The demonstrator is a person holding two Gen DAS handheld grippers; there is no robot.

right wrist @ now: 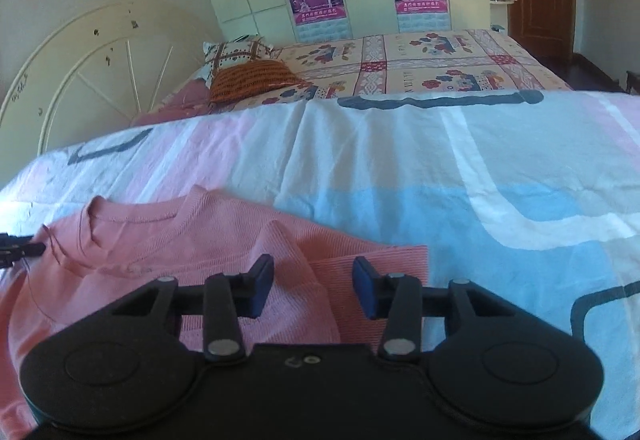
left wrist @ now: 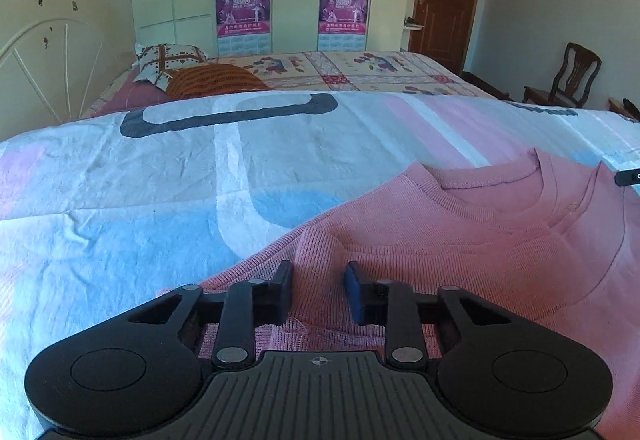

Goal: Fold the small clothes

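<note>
The pink knit sweater lies flat on the bedsheet. The left tool, jaws parted, straddles a raised fold of its sleeve. The right tool, jaws wide, hangs over the other sleeve's edge.

Your sweater was pink ribbed knit. It lay on a sheet of pale blue, pink, white and grey blocks with dark outlines. Your left tool was black with one blue pad; your right tool was black with blue pads.

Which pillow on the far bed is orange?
The front pillow is orange with dark stripes; the patterned white pillow lies behind it, nearer the headboard.
</note>
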